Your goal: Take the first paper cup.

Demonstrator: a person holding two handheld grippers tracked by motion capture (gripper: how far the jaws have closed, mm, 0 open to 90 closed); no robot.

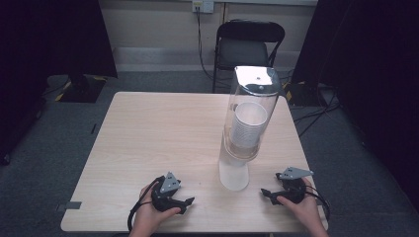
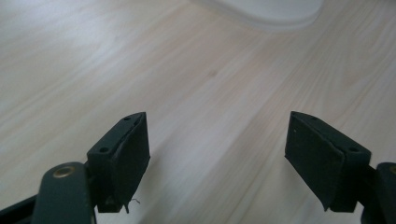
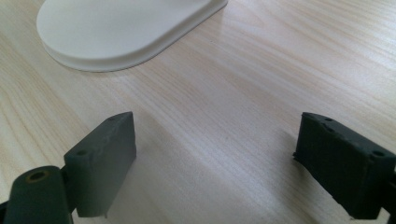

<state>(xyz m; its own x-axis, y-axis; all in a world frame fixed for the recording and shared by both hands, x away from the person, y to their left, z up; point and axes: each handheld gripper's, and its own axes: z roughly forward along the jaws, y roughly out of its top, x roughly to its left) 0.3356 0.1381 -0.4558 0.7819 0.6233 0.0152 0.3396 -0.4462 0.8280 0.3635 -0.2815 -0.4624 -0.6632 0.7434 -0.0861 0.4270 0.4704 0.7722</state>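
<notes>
High view: cup dispenser (image 1: 247,128) stands upright, right of table (image 1: 148,138) centre, paper cups (image 1: 247,126) stacked inside its clear tube. Left gripper (image 1: 187,201) and right gripper (image 1: 265,193) rest near the front edge, flanking its white base.

Left gripper view: jaws spread, empty; base (image 2: 275,11) ahead.

Right gripper view: jaws wide, empty; base (image 3: 116,32) close. Best approach: steady the tube with one, draw the lowest cup straight down.

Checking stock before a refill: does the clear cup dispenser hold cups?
Yes. A stack of white cups sits inside the upright clear dispenser, filling its lower half.
</notes>
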